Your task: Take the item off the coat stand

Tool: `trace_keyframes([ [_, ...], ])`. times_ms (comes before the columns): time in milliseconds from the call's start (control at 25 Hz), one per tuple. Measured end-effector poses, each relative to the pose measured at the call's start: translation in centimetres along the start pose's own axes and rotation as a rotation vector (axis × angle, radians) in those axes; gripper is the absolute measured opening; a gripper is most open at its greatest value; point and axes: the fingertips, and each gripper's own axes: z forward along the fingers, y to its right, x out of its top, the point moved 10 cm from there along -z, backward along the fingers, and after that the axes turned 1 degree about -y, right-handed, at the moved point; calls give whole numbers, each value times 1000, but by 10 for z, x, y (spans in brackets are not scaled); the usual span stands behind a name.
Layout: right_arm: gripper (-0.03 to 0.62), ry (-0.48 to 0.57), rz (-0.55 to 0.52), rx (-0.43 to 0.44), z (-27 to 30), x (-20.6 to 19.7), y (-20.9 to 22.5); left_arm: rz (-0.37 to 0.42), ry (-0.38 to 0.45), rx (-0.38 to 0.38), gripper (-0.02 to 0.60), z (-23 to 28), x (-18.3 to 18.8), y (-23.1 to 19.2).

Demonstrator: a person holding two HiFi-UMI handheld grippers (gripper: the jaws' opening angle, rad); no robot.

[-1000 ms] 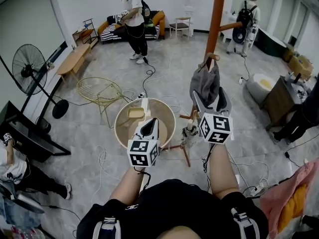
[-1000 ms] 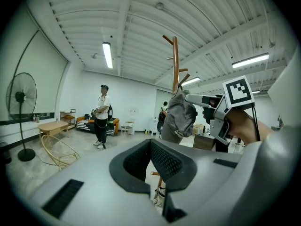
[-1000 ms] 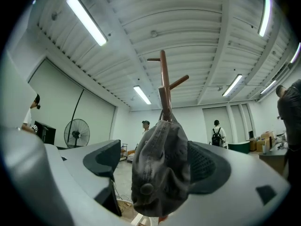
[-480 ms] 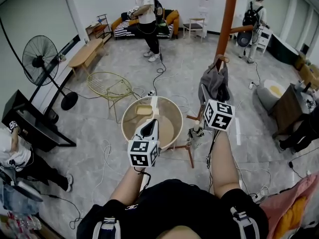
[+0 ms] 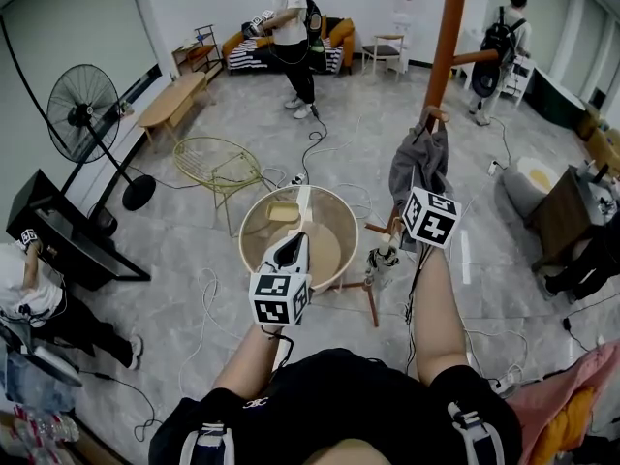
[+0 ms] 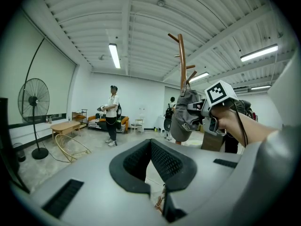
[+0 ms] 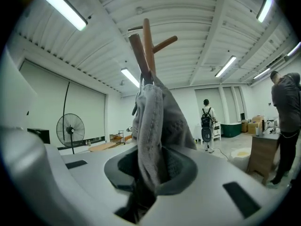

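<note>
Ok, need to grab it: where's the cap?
Head view, right of centre: the cap hangs on the stand's peg, between the right gripper's closing jaws.

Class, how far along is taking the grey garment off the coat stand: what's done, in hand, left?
Done: the right gripper is at the grey garment. In hand: its jaws are closing on the cloth. Left: lifting it off the peg of the coat stand; the left gripper holds nothing.

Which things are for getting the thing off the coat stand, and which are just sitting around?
For the job: coat stand, grey garment on its peg, right gripper closing its jaws on it.
Just sitting around: fan, wire chair, round wooden table.
</note>
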Motion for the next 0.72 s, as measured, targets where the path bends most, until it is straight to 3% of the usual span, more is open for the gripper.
trace_keyframes([
  [120,34,3,5,17,-3,2,-4,-1,2,1,17,-2,2,0],
  [720,26,122,-8,146,-42,26,-21,-5,-6,-21,17,-9,-2,5],
])
